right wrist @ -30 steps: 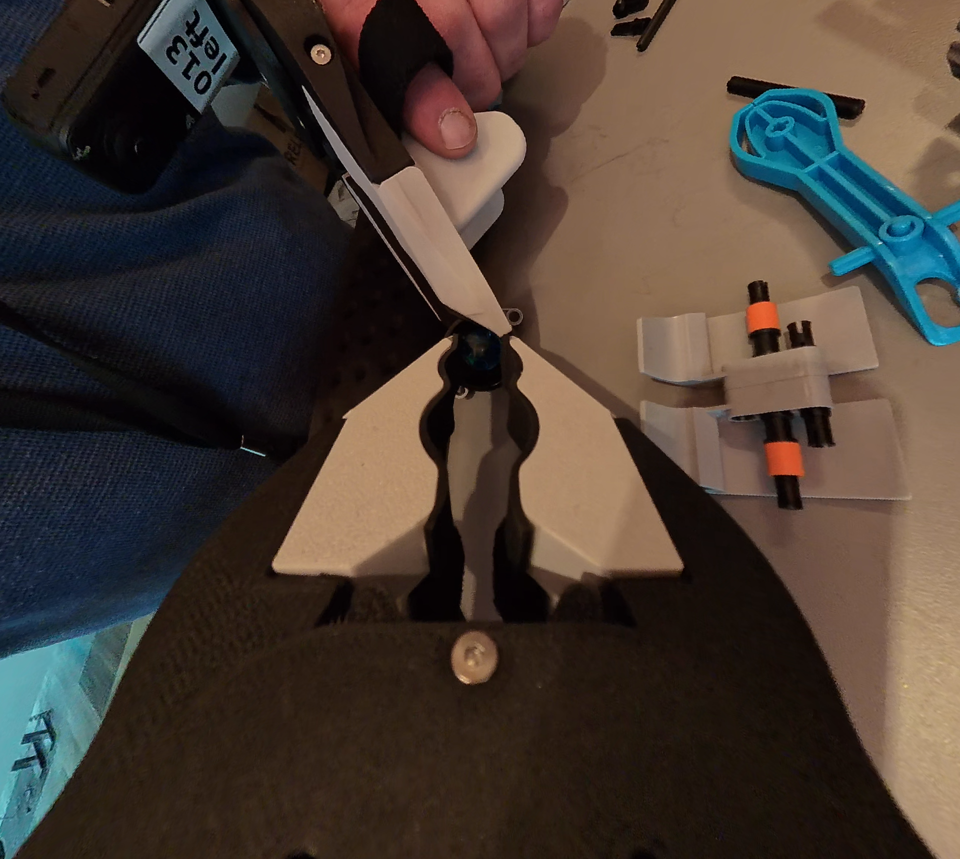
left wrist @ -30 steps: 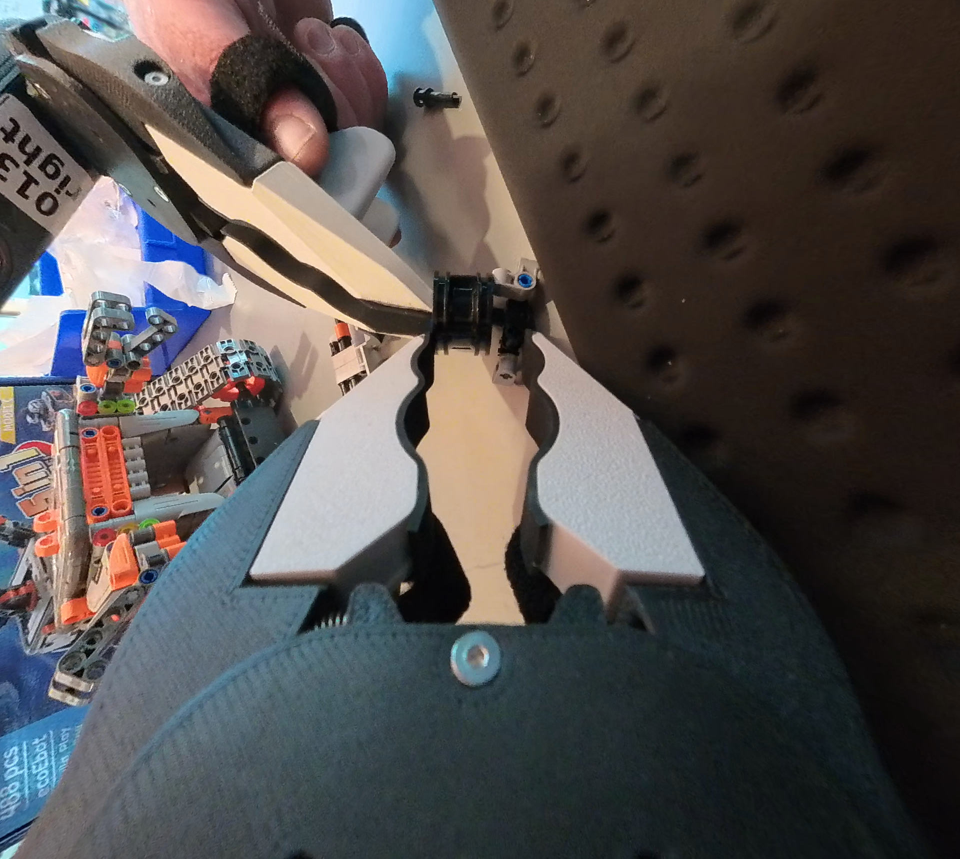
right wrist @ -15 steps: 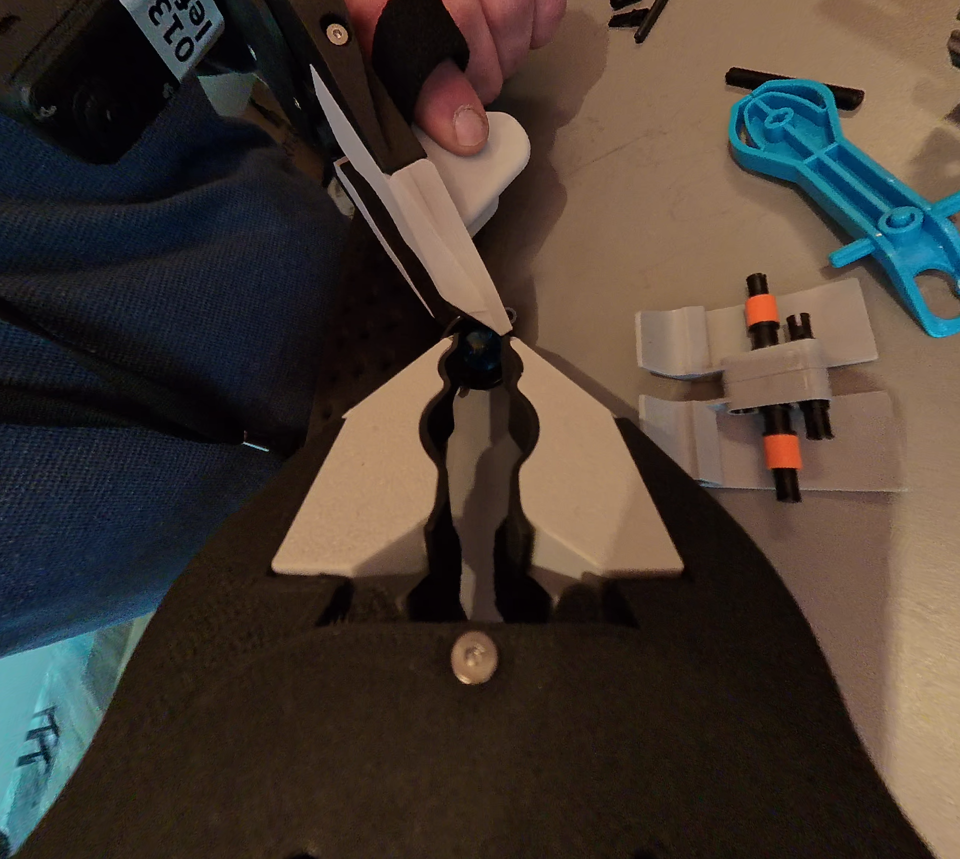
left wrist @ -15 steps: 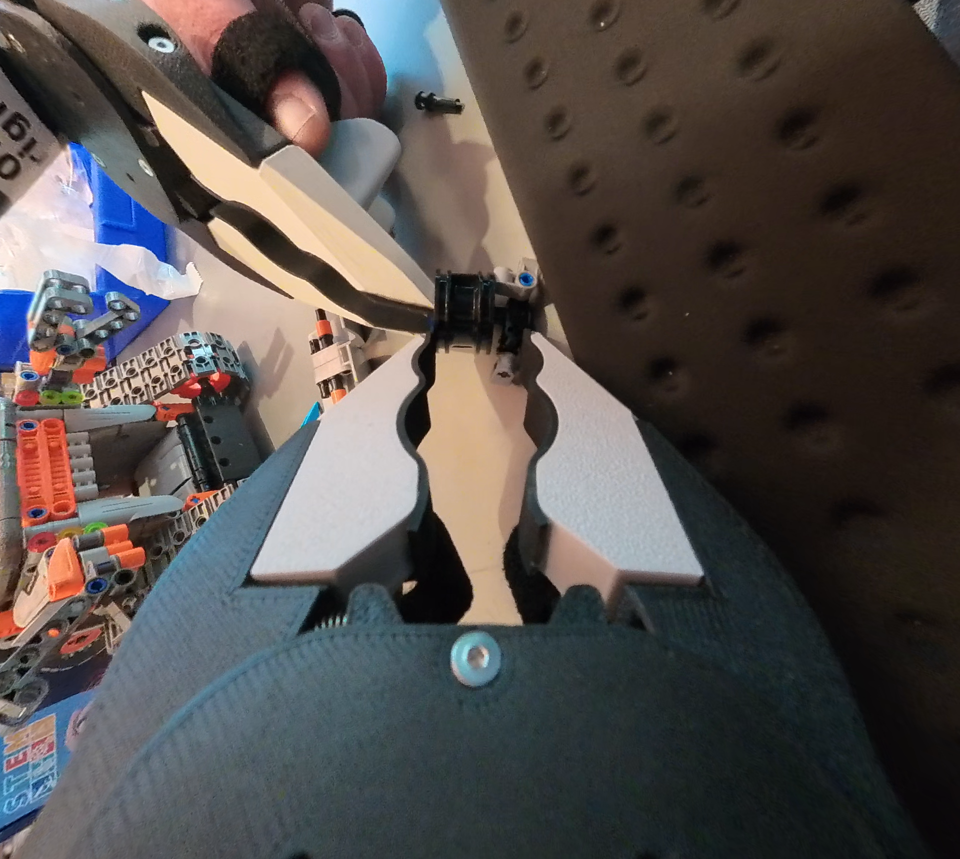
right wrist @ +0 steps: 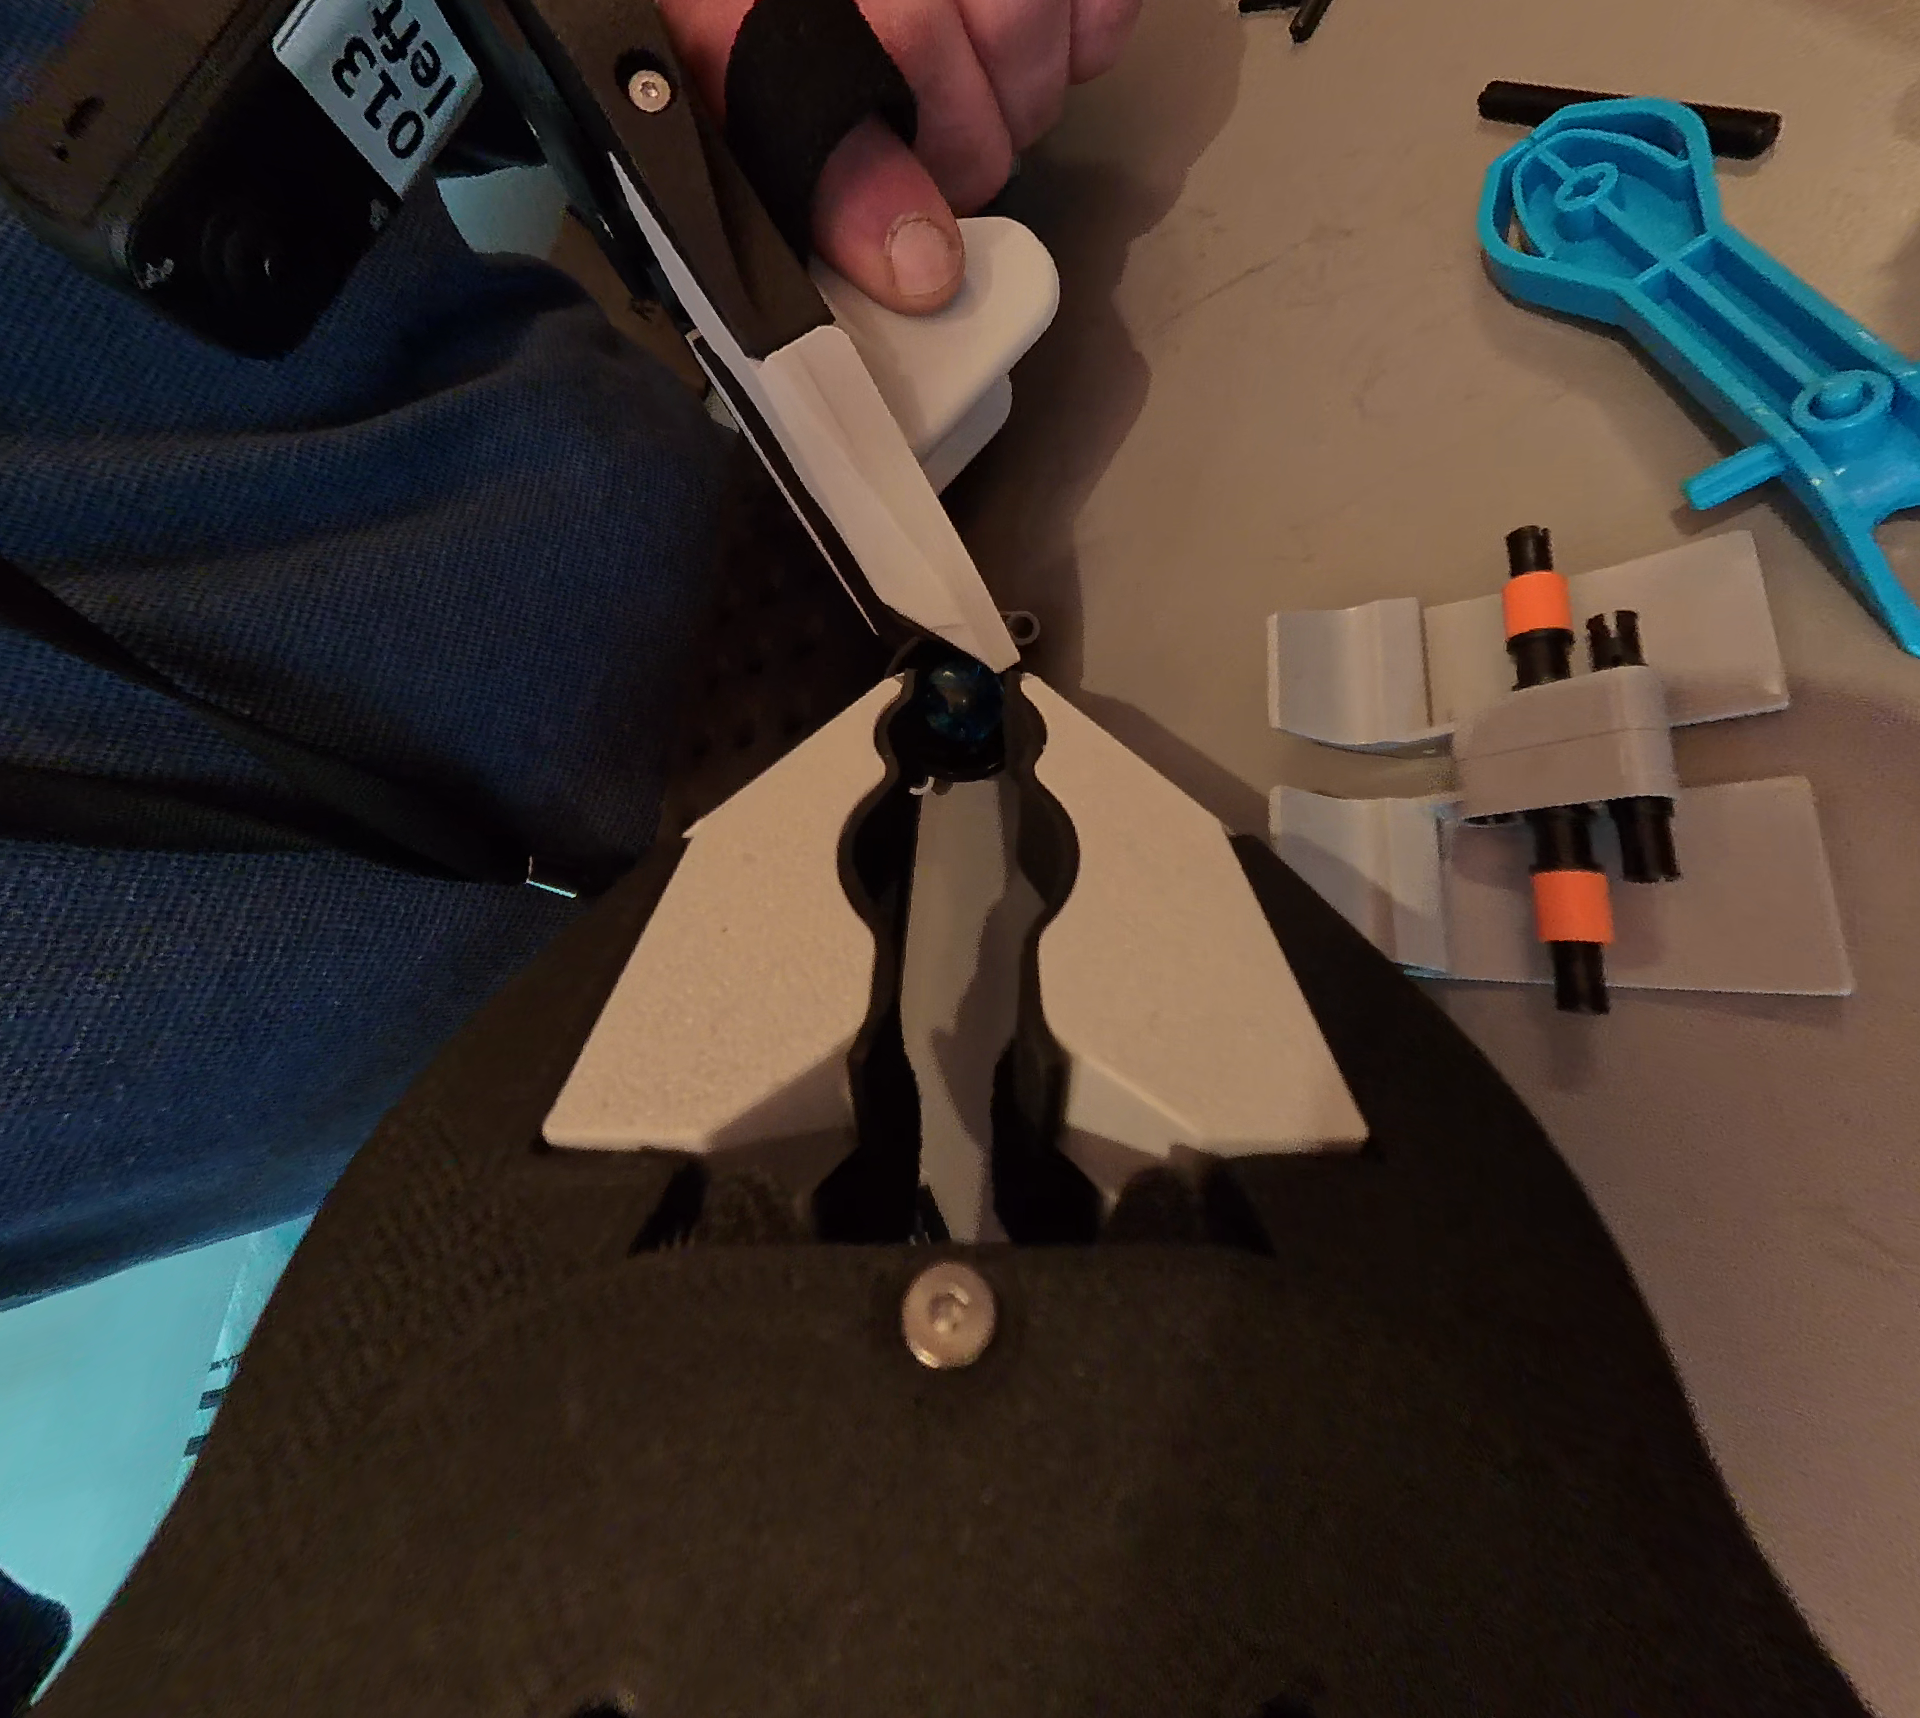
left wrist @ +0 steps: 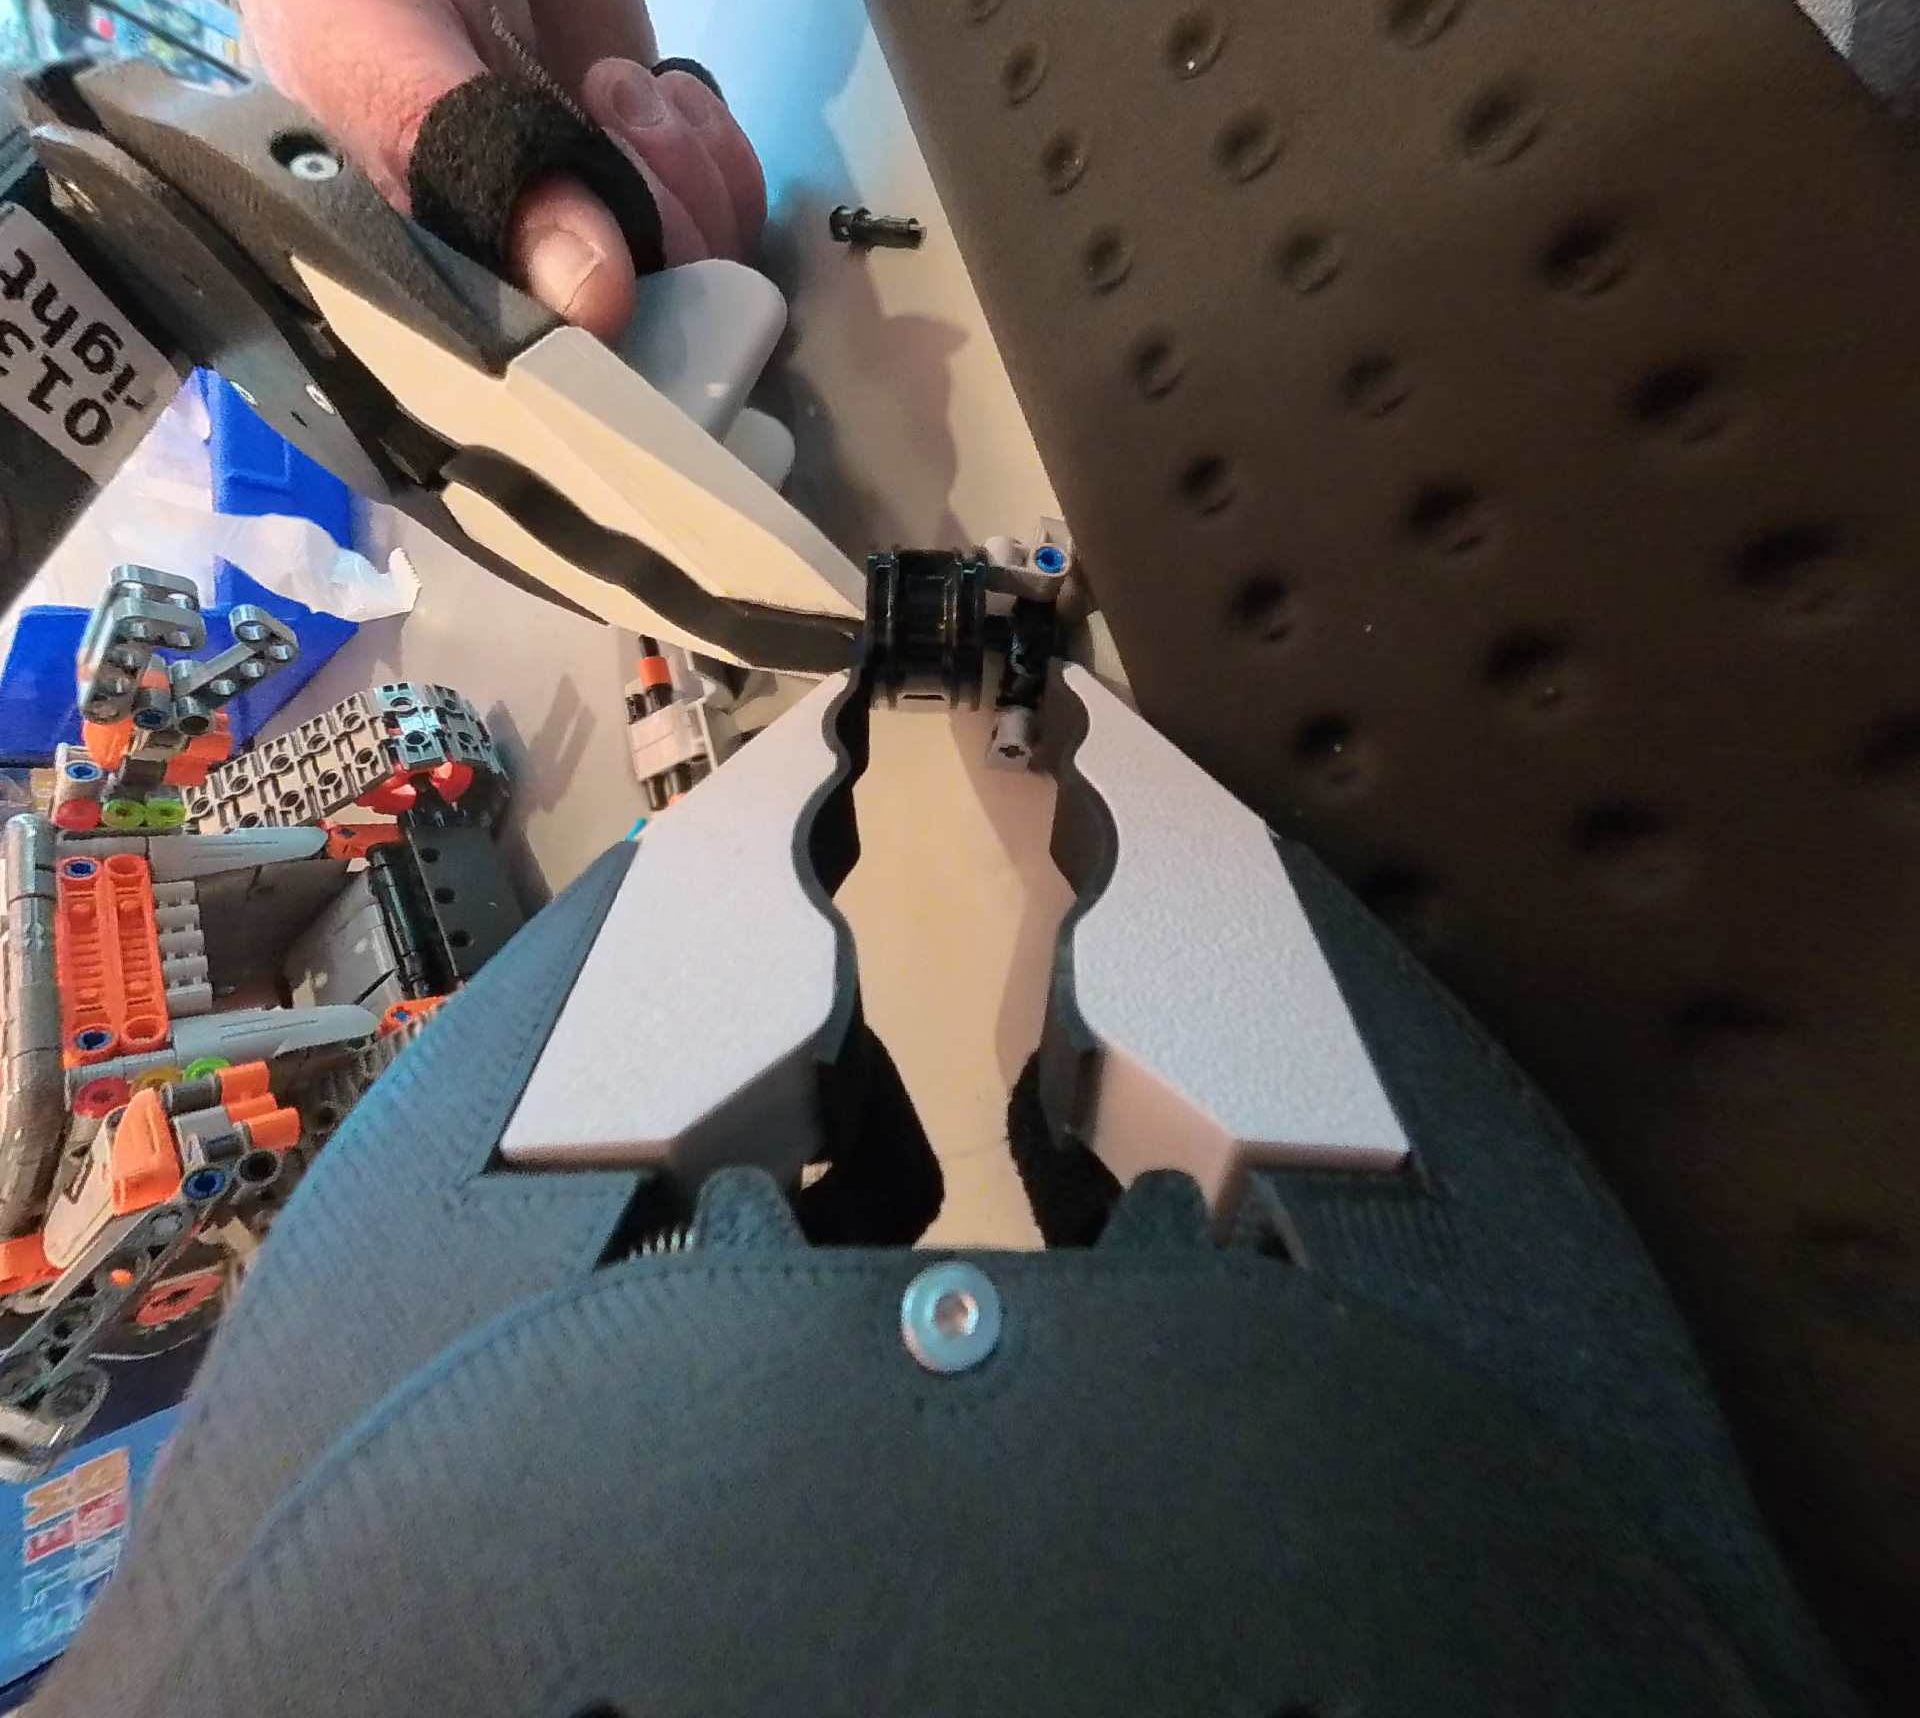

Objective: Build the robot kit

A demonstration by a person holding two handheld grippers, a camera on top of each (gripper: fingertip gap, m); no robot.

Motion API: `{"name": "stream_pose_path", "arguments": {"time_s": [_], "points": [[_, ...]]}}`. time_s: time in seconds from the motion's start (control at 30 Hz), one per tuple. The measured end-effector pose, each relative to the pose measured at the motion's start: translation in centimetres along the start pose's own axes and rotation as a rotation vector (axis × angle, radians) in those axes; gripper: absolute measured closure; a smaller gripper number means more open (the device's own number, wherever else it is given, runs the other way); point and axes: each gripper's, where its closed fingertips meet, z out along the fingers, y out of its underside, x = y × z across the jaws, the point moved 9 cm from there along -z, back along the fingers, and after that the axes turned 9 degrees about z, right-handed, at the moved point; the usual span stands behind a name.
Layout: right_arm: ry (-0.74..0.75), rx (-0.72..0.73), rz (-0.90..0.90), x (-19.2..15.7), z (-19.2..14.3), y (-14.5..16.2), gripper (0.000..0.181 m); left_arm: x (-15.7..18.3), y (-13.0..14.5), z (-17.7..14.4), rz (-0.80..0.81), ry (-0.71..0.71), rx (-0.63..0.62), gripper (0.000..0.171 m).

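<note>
**Left wrist view.** Little has changed over the last second. The left gripper (left wrist: 961,681) still has its jaws clamped on the small black and grey piece (left wrist: 925,619), held in the air just above the table (left wrist: 935,380). The right gripper (left wrist: 821,619), in a person's hand (left wrist: 468,6), still reaches in from the upper left with its jaws nearly together, pinching the same piece by its edge. Only the background has slid: the grey and orange brick model (left wrist: 208,889) sits a little differently in the frame, so the joined pair has tilted slightly. A dark perforated panel (left wrist: 1455,421) crowds in close on the right. A loose black pin (left wrist: 873,226) lies well beyond.

**Right wrist view.** The right gripper's own jaws close around the piece's round black part, and the left gripper's tip meets it from above. The hold is unchanged. A blue garment (right wrist: 312,629) fills the left. To the right, well apart, lie a grey panel assembly (right wrist: 1558,785) with orange collars and a blue plastic tool (right wrist: 1714,338).
</note>
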Motion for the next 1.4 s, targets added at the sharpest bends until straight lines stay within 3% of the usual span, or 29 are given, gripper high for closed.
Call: {"name": "stream_pose_path", "arguments": {"time_s": [0.53,0.83,0.9,1.17,1.4], "points": [[0.019,-0.002,-0.008,0.0,-0.1,0.1,0.168,-0.2,0.3,0.2,-0.009,-0.001,0.009,0.141],[0.015,0.088,-0.008,-0.2,-1.4,-0.1,0.168,-0.6,0.5,0.5,0.096,-0.162,-0.086,0.141],[0.015,0.109,-0.02,-0.4,-1.6,-0.3,0.158,-0.9,0.7,0.5,0.103,-0.194,-0.109,0.141],[0.053,0.17,-0.087,-1.4,-2.6,-1.1,0.156,-1.8,0.9,0.1,0.112,-0.287,-0.127,0.141],[0.215,0.219,-0.212,-3.0,-4.1,-1.1,0.161,-2.4,0.8,-0.4,0.109,-0.344,-0.129,0.141]]}}
